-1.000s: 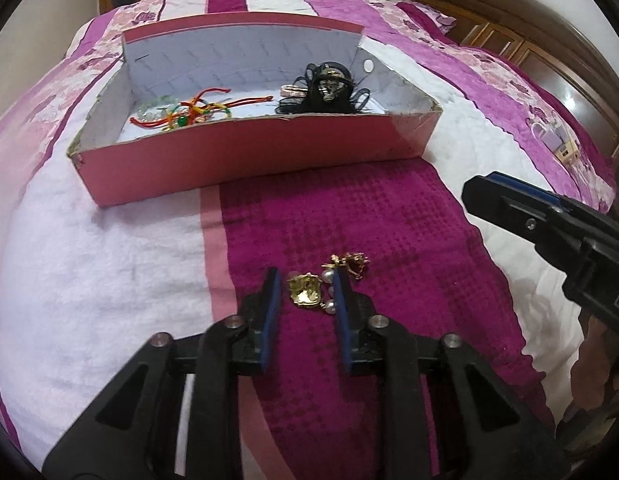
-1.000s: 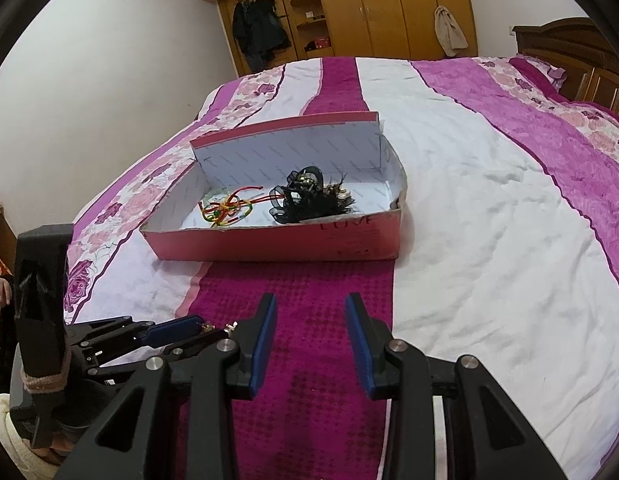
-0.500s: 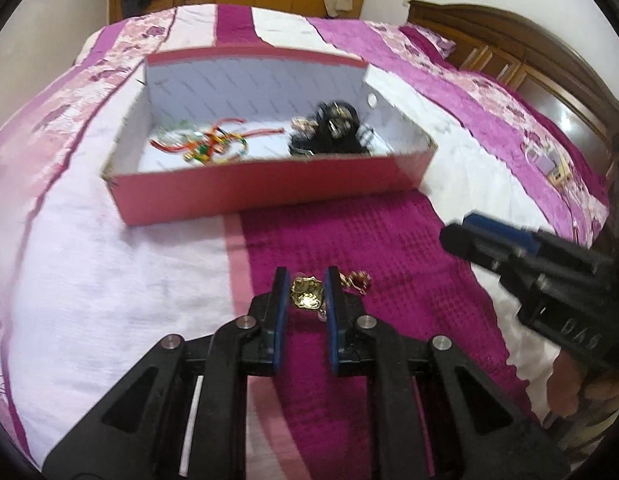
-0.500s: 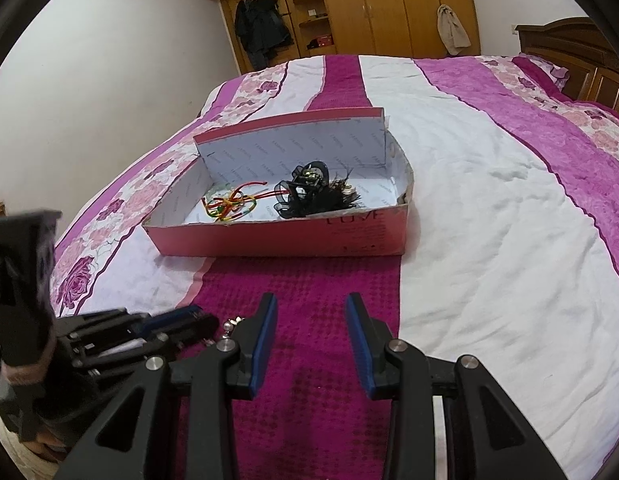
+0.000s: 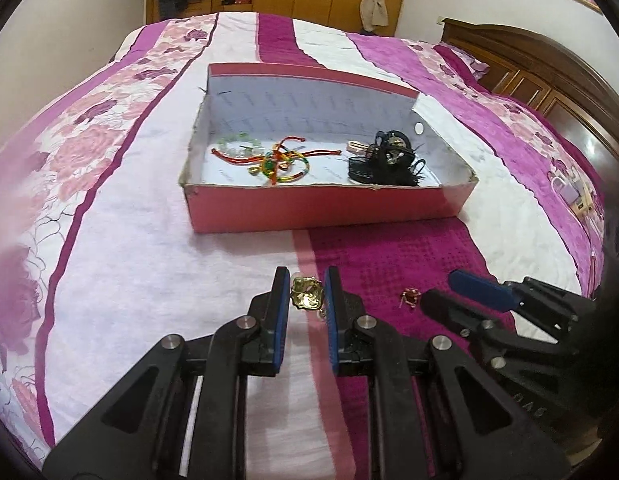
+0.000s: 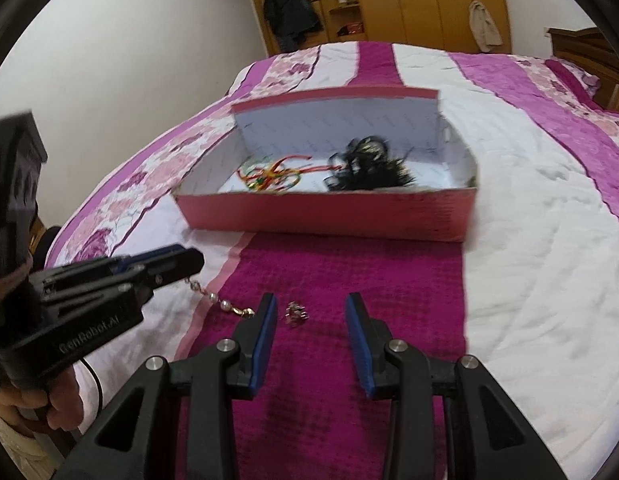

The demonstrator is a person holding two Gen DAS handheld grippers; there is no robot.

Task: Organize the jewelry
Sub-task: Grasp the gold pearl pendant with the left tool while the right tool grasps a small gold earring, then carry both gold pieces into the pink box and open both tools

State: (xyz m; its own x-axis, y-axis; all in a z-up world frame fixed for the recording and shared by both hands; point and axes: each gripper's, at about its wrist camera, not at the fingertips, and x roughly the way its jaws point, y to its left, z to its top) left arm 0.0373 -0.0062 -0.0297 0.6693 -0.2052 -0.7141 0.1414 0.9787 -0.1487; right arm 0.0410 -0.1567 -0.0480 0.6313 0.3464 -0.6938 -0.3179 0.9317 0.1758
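Observation:
My left gripper is shut on a gold pendant and holds it above the bedspread; its pearl chain trails down from the gripper in the right wrist view. My right gripper is open and empty, low over the magenta stripe, with a small gold and red earring lying between its fingers; the earring also shows in the left wrist view. The pink open box further up the bed holds coloured cord bracelets and a black hair ornament.
The bed has a pink, white and magenta striped cover. A dark wooden headboard runs along the right side. Wooden wardrobes stand beyond the bed's far end. The person's hand holds the left gripper's handle at the left edge.
My left gripper closed on the gold pendant and lifted it, moving left, leaving the small earring on the cover. My right gripper moved forward and down over that earring.

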